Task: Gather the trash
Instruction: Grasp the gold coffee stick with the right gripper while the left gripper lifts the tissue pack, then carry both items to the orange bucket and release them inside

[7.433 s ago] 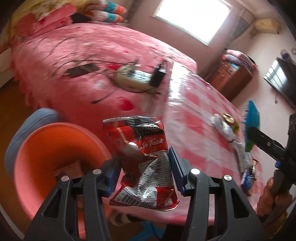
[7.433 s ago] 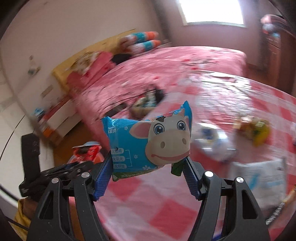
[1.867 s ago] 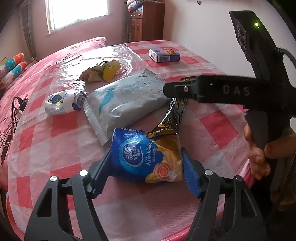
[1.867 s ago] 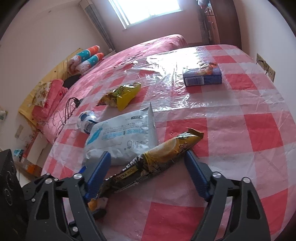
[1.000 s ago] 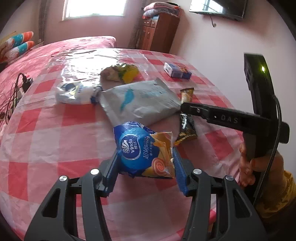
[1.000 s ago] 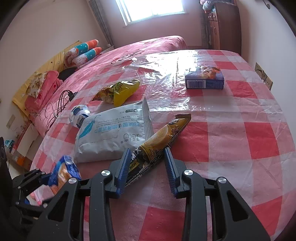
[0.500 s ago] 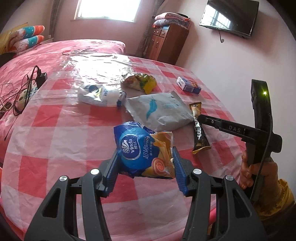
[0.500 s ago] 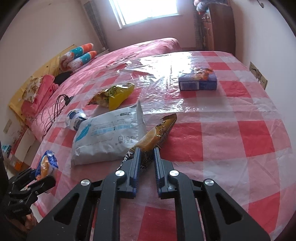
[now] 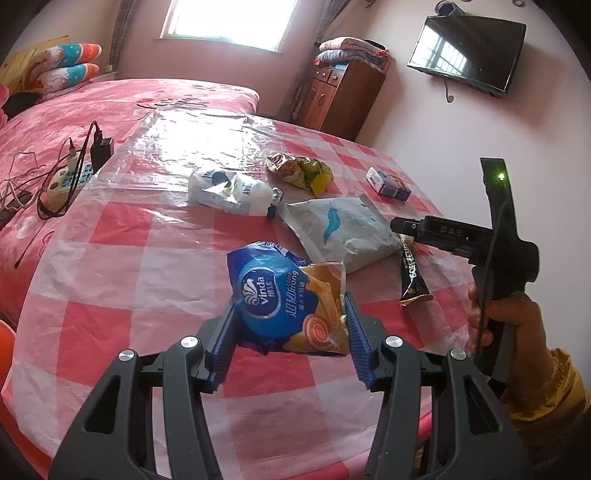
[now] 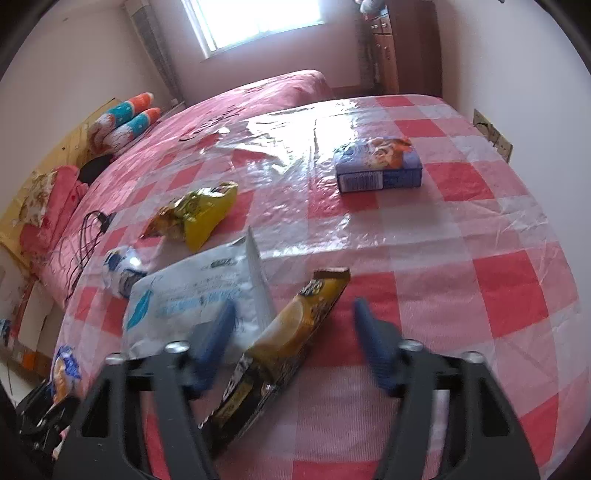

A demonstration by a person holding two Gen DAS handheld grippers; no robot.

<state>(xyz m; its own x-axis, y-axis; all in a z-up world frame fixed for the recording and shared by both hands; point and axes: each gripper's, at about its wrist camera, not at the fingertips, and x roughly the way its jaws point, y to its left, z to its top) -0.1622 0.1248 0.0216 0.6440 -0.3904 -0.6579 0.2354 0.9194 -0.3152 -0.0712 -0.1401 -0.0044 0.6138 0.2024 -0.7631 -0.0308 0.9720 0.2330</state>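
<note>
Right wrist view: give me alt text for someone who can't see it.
The right gripper, its jaws opening and blurred, straddles a long yellow-and-black snack wrapper without pressing it, on a red-and-white checked table. Beyond lie a white pouch, a yellow bag and a blue box.

On the checked table (image 9: 110, 258): one blue tissue packet (image 9: 284, 299), one large grey-white pouch (image 9: 336, 225), one black-and-gold bar wrapper (image 9: 412, 273), one yellow crumpled snack bag (image 9: 301, 171), one white crumpled wrapper with a blue logo (image 9: 229, 190) and one small blue box (image 9: 388, 182), six pieces of litter in all. Two grippers, the left gripper (image 9: 290, 349) and the right gripper (image 10: 295, 343). Elsewhere one bed (image 9: 110, 107), two striped bolsters (image 9: 70, 62), one power strip (image 9: 68, 179), one wooden cabinet (image 9: 332, 96), one wall television (image 9: 465, 55), one window (image 9: 229, 22).
</note>
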